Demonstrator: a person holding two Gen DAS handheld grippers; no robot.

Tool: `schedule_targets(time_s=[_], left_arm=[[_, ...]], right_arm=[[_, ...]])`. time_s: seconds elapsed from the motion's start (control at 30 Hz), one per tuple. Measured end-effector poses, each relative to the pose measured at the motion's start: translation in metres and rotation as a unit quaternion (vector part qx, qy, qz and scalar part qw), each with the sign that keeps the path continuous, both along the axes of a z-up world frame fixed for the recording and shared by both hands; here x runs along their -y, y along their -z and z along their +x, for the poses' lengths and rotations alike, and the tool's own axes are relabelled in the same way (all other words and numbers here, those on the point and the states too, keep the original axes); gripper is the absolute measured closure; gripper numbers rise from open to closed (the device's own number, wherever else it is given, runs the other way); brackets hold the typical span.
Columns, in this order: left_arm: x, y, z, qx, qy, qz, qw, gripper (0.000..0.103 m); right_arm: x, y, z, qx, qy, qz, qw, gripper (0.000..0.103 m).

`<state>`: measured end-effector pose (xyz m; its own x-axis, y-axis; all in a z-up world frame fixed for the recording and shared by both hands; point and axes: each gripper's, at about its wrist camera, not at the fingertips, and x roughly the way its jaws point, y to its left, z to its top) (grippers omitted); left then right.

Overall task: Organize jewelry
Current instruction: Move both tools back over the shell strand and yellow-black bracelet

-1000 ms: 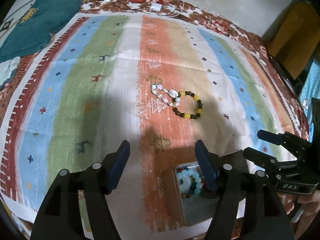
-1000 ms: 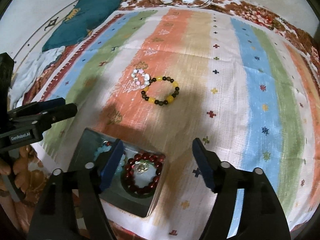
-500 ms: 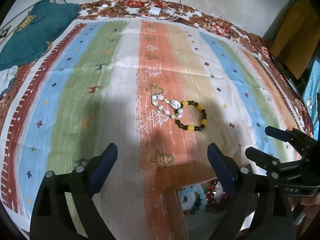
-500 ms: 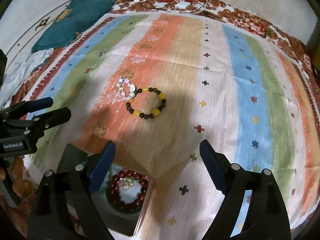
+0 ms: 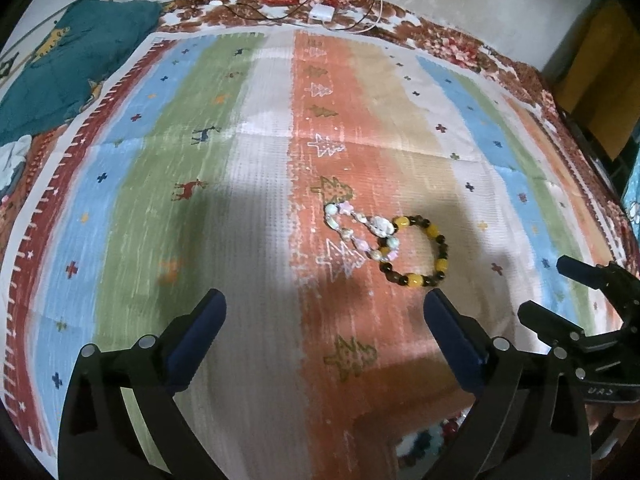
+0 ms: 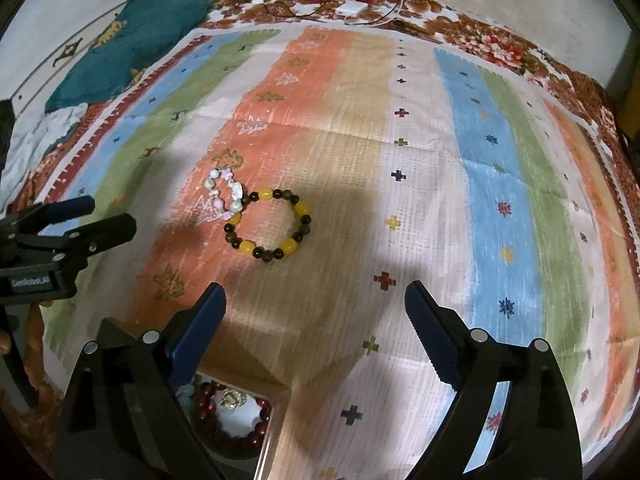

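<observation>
A yellow-and-dark beaded bracelet (image 5: 416, 252) (image 6: 267, 226) lies on the striped cloth, touching a pale pink-and-white bracelet (image 5: 360, 228) (image 6: 226, 196) at its left. A tray (image 6: 256, 424) near the front edge holds a dark red bracelet (image 6: 236, 428) and a pale blue one; it barely shows in the left wrist view (image 5: 428, 444). My left gripper (image 5: 324, 324) is open and empty, short of the bracelets. My right gripper (image 6: 316, 312) is open and empty, above the cloth in front of the yellow bracelet.
The striped cloth (image 5: 200, 208) covers a bed. A teal cushion (image 6: 132, 48) lies at the far left. A white charger with cables (image 6: 352, 10) sits at the far edge. A yellow cabinet (image 5: 596, 72) stands at the right.
Both grippers have pulled back from the tray and moved forward toward the two bracelets; the tray has slid toward the bottom of both views. Both stayed open.
</observation>
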<state>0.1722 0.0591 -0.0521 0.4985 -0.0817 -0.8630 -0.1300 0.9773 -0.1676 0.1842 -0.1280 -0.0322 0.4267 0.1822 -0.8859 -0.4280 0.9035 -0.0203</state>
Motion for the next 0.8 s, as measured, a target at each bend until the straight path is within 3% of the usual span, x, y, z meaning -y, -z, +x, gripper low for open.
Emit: schedule_targets(time_s=[0.8], left_arm=[[-0.001,0.019,0.036,-0.014,-0.003,0.001,0.9999,0.006]], right_arm=[[-0.008,0.023,0.035,-0.013,0.015,-0.006,1.0,0.012]])
